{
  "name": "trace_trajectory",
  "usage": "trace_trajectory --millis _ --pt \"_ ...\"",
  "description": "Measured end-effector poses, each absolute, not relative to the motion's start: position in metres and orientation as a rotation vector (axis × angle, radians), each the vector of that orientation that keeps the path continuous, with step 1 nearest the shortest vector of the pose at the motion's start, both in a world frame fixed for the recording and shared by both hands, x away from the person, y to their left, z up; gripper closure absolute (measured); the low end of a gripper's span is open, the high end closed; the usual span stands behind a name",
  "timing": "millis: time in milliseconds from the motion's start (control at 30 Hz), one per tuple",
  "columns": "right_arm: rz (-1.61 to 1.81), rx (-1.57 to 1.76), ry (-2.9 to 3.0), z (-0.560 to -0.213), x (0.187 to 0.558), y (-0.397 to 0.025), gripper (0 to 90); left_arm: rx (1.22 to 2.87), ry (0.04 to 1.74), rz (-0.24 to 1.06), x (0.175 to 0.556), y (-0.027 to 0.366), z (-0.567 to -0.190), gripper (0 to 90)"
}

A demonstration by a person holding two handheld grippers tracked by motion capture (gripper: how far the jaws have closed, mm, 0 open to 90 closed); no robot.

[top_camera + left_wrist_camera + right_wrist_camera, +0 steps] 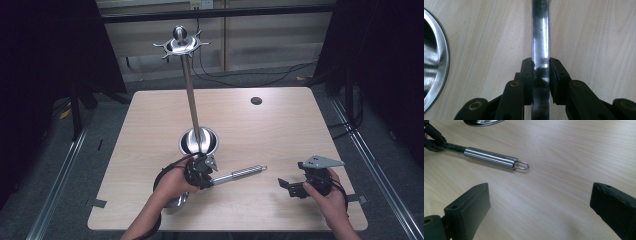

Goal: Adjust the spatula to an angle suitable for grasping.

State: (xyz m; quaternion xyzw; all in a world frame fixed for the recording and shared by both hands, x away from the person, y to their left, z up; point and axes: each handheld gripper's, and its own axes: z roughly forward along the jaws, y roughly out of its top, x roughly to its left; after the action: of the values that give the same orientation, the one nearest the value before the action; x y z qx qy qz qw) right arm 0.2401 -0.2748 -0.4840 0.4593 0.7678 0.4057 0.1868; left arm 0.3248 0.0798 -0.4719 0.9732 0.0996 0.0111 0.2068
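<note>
Two grippers work low in the high view: at lower left, the left gripper (202,169) pinches the ladle handle (239,173), whose long axis runs right and slightly up, hanging loop (522,165) pointing toward the right gripper (292,186), jaws spread, hovering apart at lower right.

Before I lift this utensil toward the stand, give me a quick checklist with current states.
1. Left gripper shut on the utensil handle: ok.
2. Grip centred on the shaft, pads on both sides: ok.
3. Right gripper open and apart from the utensil: ok.
4. Hanging loop at the handle's end free: ok.
5. Stand upright in its base: ok.
6. Utensil's head near the left hand: cannot tell, hidden.
</note>
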Motion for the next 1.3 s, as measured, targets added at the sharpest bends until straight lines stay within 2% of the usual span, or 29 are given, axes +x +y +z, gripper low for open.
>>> trace_trajectory --millis 233,367,467,733,1300 --pt "1.151 1.293 2.159 -0.484 0.24 -0.275 2.7 2.634 0.265 0.082 0.328 0.085 -0.464 75.3" --pt "1.147 1.288 2.168 -0.485 0.241 -0.275 2.7 2.545 0.328 0.096 0.329 0.09 -0.459 75.3" --pt "1.153 1.293 2.159 -0.484 0.241 -0.275 2.7 2.481 0.332 0.182 0.329 0.096 -0.45 75.4" --pt "1.158 1.289 2.164 -0.484 0.243 -0.272 2.7 2.336 0.388 0.288 0.328 0.108 -0.437 75.4" --pt "1.175 1.284 2.166 -0.483 0.248 -0.269 2.7 2.146 0.457 0.342 0.323 0.131 -0.418 75.5"
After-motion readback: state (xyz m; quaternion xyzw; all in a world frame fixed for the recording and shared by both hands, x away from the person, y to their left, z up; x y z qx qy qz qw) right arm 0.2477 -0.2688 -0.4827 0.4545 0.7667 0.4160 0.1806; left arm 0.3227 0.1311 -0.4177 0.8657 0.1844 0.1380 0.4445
